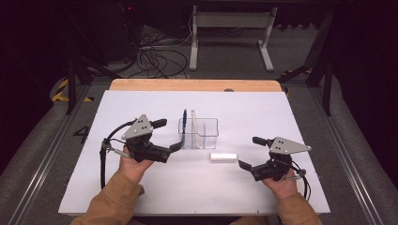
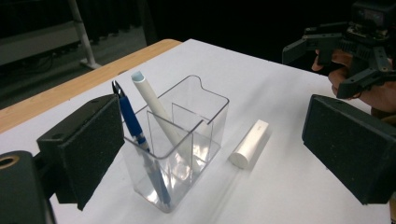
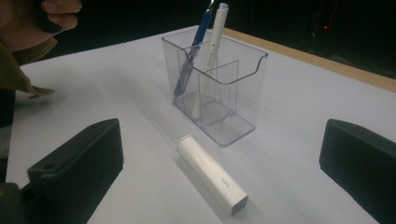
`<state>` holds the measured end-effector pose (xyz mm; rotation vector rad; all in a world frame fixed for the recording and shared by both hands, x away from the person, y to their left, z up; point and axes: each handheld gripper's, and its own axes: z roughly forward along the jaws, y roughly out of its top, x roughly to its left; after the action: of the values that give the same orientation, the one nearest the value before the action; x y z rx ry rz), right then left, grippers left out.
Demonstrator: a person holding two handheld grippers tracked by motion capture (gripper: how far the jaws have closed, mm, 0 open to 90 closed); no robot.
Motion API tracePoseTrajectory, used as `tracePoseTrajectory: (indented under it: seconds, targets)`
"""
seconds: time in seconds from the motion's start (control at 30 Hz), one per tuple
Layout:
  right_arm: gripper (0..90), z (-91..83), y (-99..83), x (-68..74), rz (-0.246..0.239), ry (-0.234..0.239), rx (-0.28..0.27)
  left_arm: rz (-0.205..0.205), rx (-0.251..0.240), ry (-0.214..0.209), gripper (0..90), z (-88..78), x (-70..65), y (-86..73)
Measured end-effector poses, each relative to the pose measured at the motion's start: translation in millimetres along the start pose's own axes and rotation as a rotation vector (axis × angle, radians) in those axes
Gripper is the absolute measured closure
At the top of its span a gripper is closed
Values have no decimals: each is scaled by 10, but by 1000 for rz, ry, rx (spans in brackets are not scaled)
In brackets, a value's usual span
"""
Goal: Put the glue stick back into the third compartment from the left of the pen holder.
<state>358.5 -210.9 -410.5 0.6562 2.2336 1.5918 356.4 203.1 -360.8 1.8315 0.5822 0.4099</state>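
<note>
Two grippers are in our hands, and both have their jaws standing apart with nothing between the pads. Our left gripper [image 1: 170, 136] sits just beside the clear organizer [image 1: 199, 134], at its nine o'clock on the white table [image 1: 141, 187]; its lower jaw tip nearly meets the plastic wall, though we cannot tell whether it touches. Our right gripper [image 1: 249, 152] hovers at about four o'clock from the organizer, pointing toward the white tube [image 3: 211, 173], which lies flat on the table near the organizer's front right corner, apart from it. In the right gripper view that tube lies lengthwise between the two open jaws, its round end toward the organizer and its squared cap nearer us. Inside the organizer's left compartments a blue pen [image 2: 135, 133] and a white pen [image 2: 161, 116] lean tilted, tips at the bottom. We judge the tube is the next piece to go in, probably into a free compartment on the right. Several things could go wrong. Being round and smooth, the tube may roll or squirt out if we pinch it off centre. The organizer is light and unanchored, so a nudge from the close left jaw could slide or tip it and spill the pens. Lowering the tube at a slant could catch it on a divider.
</note>
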Motion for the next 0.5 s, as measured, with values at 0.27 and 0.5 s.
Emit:
tracePoseTrajectory:
  seconds: [0.27,0.5]
  targets:
    - [35,-20,33,24,-24,14,7,2,18,13,57,-215,3,-254]
    - [66,19,60,51,-51,29,34,-26,17,18,33,-336,44,-423]
